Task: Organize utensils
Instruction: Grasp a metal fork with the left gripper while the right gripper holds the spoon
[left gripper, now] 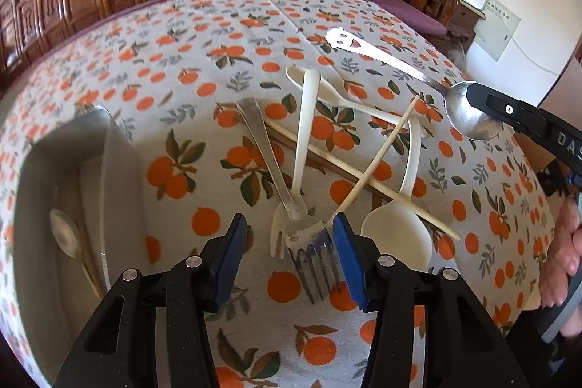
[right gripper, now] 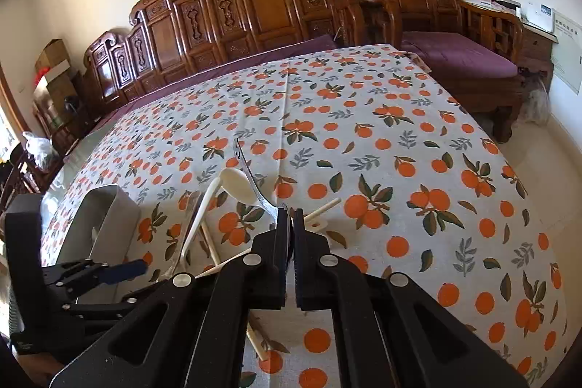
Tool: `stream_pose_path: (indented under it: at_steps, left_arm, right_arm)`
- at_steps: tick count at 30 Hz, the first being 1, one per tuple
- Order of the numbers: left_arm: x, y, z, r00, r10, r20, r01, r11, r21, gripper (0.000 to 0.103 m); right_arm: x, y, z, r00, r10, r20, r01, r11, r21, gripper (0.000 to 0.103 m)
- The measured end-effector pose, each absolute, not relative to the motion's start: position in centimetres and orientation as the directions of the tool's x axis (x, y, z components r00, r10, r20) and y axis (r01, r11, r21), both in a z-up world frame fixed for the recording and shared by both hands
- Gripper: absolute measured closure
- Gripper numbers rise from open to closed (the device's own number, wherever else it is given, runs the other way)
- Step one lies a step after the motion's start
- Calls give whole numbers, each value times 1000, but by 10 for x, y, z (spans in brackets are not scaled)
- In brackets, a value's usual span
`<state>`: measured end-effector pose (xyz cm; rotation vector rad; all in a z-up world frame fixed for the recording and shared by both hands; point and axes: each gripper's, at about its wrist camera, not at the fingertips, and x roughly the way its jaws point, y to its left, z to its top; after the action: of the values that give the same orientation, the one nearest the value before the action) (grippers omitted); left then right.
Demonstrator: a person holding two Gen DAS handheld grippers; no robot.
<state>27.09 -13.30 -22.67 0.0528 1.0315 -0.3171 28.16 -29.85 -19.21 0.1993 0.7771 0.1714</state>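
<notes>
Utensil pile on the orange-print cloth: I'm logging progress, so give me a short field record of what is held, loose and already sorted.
left gripper: open, fingers either side of the metal fork
right gripper: shut on the metal spoon, gripped at its bowl
loose on tablecloth: white fork, two white spoons, two chopsticks
bin: grey, at left, already holds a spoon
</notes>
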Motion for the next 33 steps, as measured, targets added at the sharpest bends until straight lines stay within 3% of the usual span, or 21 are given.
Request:
stream_pose_path:
  at_steps: [5,12,18,21,33]
  left_arm:
    - [272,-133,-233,440,-263,-859,284,948,-144,57]
    - [269,-132,-237,410,-301,-861,294,937,-187,76]
    - [264,-132,-230,417,-318,-851,312,930,-194,80]
    - [262,-131,-226,426,-321,-846,315,929,-194,92]
    - [254,-132,-211,462,-340,-819,349,919,-185,100]
  right_arm:
    - [281,-297,-192,699,236,-675,-88,965,246,99]
    - [281,-294,-191,697,245,-674,-96,963,250,99]
    - [281,-292,-191,695,249,-675,-101,963,251,99]
    - [281,-290,-192,693,252,-675,-106,962,250,99]
    - [282,-284,-191,690,259,-676,-120,962,246,99]
